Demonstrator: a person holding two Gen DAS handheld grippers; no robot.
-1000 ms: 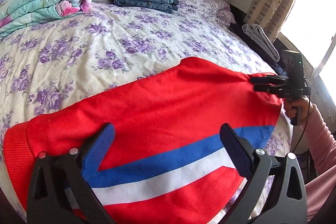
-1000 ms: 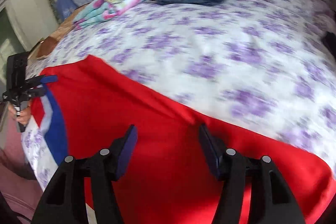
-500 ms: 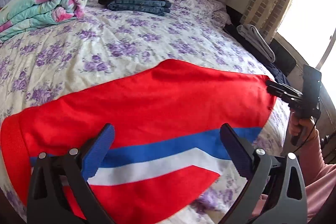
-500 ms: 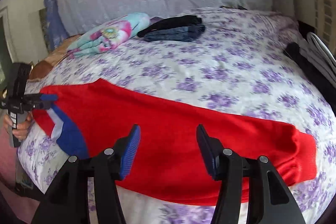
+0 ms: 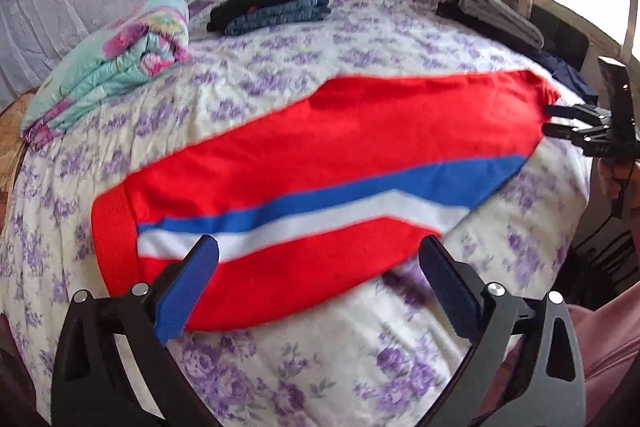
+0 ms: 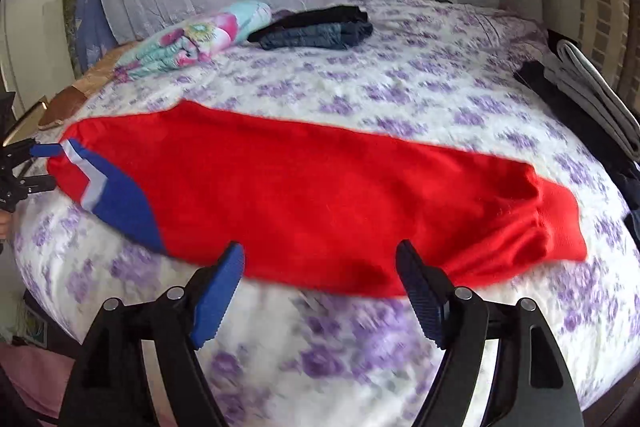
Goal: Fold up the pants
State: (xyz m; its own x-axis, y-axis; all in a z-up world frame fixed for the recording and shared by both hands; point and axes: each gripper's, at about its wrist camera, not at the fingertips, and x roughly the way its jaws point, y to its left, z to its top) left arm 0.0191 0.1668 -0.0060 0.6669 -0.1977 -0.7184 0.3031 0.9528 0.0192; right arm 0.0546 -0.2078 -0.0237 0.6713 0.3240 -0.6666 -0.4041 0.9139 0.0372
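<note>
Lying flat across the floral bed (image 5: 360,355), the red pants (image 5: 328,147) rest untouched; left tool (image 5: 320,263) and right tool (image 6: 320,267) both hover spread, grasping nothing.

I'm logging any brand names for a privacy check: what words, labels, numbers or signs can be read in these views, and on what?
No text reads clearly in either view.
Right gripper body: small pale marks, too small and blurred to read.
Red pants: only blue and white stripes, no lettering visible.
Folded dark clothes and floral quilt: no legible label.
</note>
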